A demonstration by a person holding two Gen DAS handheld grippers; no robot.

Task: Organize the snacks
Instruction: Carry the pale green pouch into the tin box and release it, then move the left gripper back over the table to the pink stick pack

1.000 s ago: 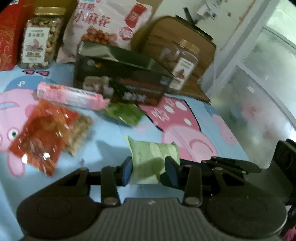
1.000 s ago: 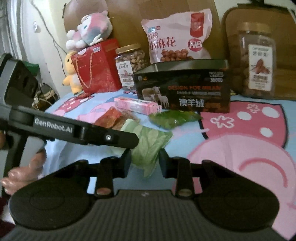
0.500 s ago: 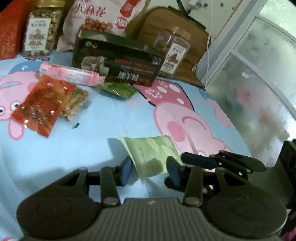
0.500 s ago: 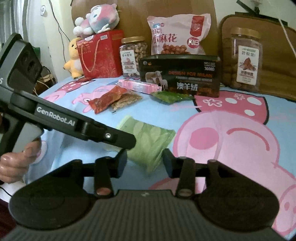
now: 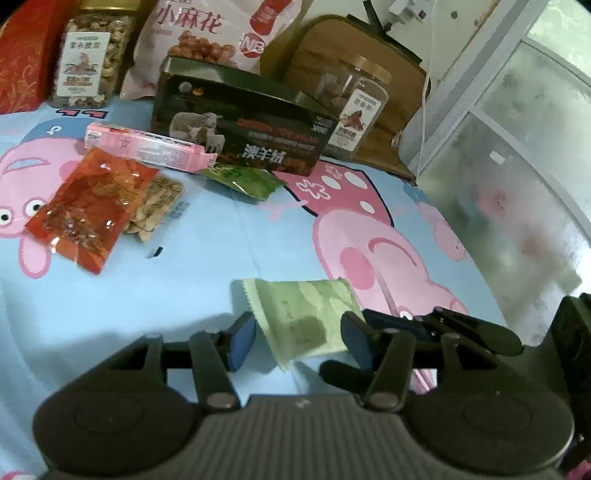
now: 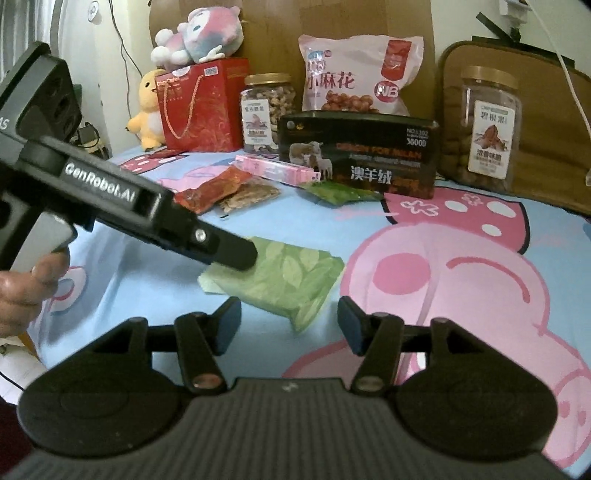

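The left claw [image 6: 236, 254] covers a corner of the pale green leaf-print packet [image 6: 280, 277]. The peanut packet [image 5: 155, 208] lies partly under the red snack packet [image 5: 92, 206]. The pink snack bag's [image 5: 214, 33] top and the red gift bag [image 5: 22, 62] run off the left view's edge. The black box's [image 5: 240, 129] small lettering there is blurred.

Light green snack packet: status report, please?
Both grippers open, left, right. Light green snack packet lies flat on the bedsheet, between both sets of fingers, ungripped. Nothing blocking it.
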